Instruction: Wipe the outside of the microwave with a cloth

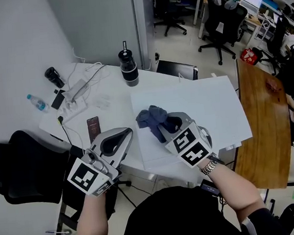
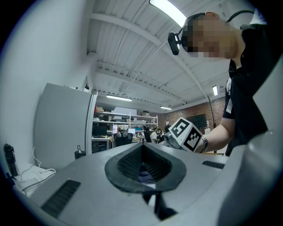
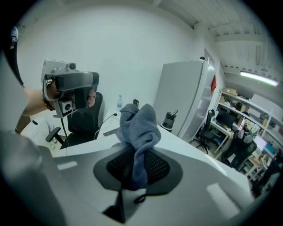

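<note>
The microwave's flat white top (image 1: pixel 203 109) lies below me in the head view. A crumpled grey-blue cloth (image 1: pixel 149 117) rests on its near left part, and my right gripper (image 1: pixel 161 126) is shut on it. In the right gripper view the cloth (image 3: pixel 139 126) bunches up between the dark pads of that gripper (image 3: pixel 135 170). My left gripper (image 1: pixel 122 137) hovers left of the microwave over the white desk, its jaws closed with nothing between them. In the left gripper view the left gripper (image 2: pixel 143 170) points level towards the right hand.
On the white desk (image 1: pixel 109 100) behind stand a black tumbler (image 1: pixel 128 67), a power strip with cables (image 1: pixel 74 90), a small water bottle (image 1: pixel 37 103) and a dark phone (image 1: pixel 93 129). A black chair (image 1: pixel 22 167) is at the left, a wooden table (image 1: pixel 263 118) at the right.
</note>
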### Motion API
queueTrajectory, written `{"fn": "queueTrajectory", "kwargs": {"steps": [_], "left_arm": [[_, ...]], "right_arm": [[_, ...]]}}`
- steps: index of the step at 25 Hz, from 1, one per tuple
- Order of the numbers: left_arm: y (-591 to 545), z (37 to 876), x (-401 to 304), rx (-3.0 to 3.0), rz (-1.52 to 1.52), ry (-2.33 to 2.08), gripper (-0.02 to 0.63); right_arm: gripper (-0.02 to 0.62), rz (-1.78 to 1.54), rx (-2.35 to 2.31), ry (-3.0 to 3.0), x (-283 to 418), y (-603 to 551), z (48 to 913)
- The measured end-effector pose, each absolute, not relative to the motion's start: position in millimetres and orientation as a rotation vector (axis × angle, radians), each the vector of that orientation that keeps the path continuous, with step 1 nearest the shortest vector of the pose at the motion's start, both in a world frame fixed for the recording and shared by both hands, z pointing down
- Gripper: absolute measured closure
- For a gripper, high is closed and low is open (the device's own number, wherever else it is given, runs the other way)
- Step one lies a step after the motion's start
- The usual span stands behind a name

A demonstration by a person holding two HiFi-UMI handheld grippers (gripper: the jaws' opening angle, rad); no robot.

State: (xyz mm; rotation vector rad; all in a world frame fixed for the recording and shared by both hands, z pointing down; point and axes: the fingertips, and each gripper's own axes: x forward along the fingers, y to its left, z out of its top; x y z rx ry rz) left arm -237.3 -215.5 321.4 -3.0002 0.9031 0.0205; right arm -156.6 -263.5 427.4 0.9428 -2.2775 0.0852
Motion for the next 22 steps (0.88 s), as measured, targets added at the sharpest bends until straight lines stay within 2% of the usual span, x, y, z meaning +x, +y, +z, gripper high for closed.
{"fn": "queueTrajectory", "kwargs": {"steps": [22], "left_arm": [[-186.1,297.2,-129.6,-2.965,-0.054,0.894,0.603]], "right_arm": [[0.531,0.087,1.043,-2.194,-11.0,-262.7,425.8]]}}
